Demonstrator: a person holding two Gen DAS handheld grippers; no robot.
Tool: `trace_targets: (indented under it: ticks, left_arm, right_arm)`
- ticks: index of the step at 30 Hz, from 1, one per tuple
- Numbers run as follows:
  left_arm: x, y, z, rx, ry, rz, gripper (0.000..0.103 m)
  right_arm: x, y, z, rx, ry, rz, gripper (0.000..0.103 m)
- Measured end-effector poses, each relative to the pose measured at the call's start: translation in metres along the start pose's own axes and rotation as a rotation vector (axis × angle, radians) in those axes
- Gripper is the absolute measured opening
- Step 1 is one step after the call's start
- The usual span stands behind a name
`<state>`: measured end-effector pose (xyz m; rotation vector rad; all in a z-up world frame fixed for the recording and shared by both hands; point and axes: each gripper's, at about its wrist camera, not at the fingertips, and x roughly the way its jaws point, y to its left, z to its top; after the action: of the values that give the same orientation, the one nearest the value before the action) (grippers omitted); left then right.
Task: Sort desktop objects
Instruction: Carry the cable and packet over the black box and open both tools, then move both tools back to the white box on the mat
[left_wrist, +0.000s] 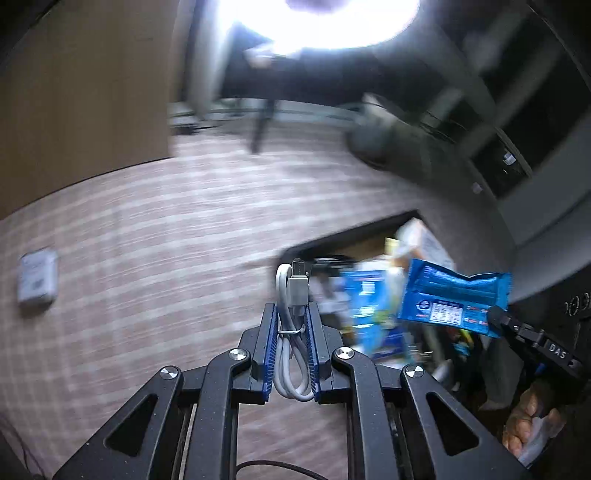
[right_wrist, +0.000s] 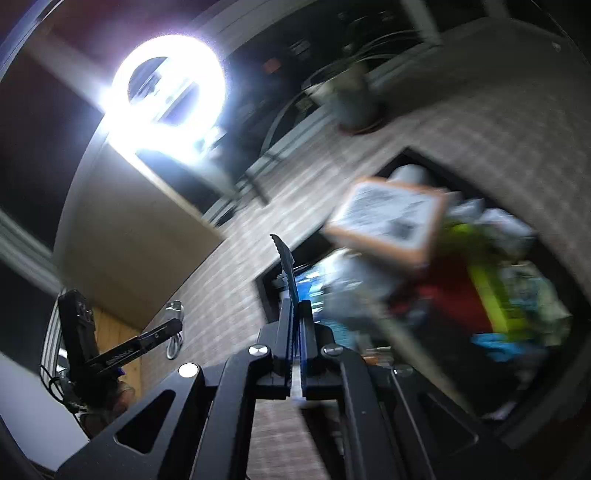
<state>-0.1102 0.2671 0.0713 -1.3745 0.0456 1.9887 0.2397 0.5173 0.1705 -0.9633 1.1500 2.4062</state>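
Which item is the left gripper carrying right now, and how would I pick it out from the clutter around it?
Start from the checked tablecloth and the dark open box of mixed items at its right. In front of that box the left gripper is shut on a coiled white USB cable, bound with a thin tie. Unlike the blue snack wrapper held beside it by the right gripper, it is plain white cord with a metal plug.

Right tongs clamping blue packet, blurred cluttered box beyond
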Motion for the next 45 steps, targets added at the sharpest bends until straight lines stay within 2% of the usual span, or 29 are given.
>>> trace_targets:
  ticks: [8, 13, 14, 15, 16, 17, 19, 24, 29, 32, 37, 45]
  left_arm:
    - [0.038, -0.099, 0.009, 0.134, 0.061, -0.088, 0.014]
    - [0.055, -0.151, 0.008, 0.228, 0.104, -0.134, 0.014]
    - [0.057, -0.158, 0.007, 0.242, 0.107, -0.133, 0.02]
    - [0.061, -0.166, 0.006, 0.261, 0.114, -0.117, 0.04]
    - [0.062, -0.17, 0.006, 0.275, 0.112, -0.113, 0.047]
    - [0.061, -0.173, 0.006, 0.284, 0.102, -0.111, 0.053]
    - [0.056, -0.176, 0.005, 0.299, 0.08, -0.095, 0.053]
    - [0.045, -0.164, 0.007, 0.275, 0.073, -0.079, 0.053]
    - [0.04, -0.135, 0.008, 0.222, 0.074, -0.046, 0.053]
    - [0.035, -0.114, 0.007, 0.194, 0.071, -0.02, 0.053]
    - [0.018, -0.079, 0.004, 0.163, 0.042, 0.065, 0.053]
    - [-0.021, -0.022, -0.006, 0.127, -0.033, 0.193, 0.053]
  right_arm:
    - [-0.033, -0.062, 0.009, 0.083, -0.054, -0.1, 0.003]
    - [-0.032, -0.076, 0.011, 0.073, -0.013, -0.166, 0.005]
    - [-0.032, -0.077, 0.011, 0.071, -0.008, -0.183, 0.008]
    - [-0.032, -0.078, 0.011, 0.07, 0.0, -0.202, 0.019]
    - [-0.033, -0.08, 0.011, 0.072, 0.001, -0.214, 0.027]
    - [-0.034, -0.08, 0.011, 0.075, -0.005, -0.22, 0.04]
    - [-0.04, -0.081, 0.009, 0.078, -0.03, -0.227, 0.044]
    - [-0.044, -0.08, 0.009, 0.095, -0.041, -0.222, 0.046]
    - [-0.037, -0.066, 0.009, 0.074, -0.03, -0.206, 0.047]
    - [-0.027, -0.049, 0.008, 0.034, -0.014, -0.206, 0.047]
    - [-0.004, -0.013, 0.002, -0.048, 0.016, -0.208, 0.048]
    - [0.039, 0.063, -0.019, -0.263, 0.049, -0.222, 0.05]
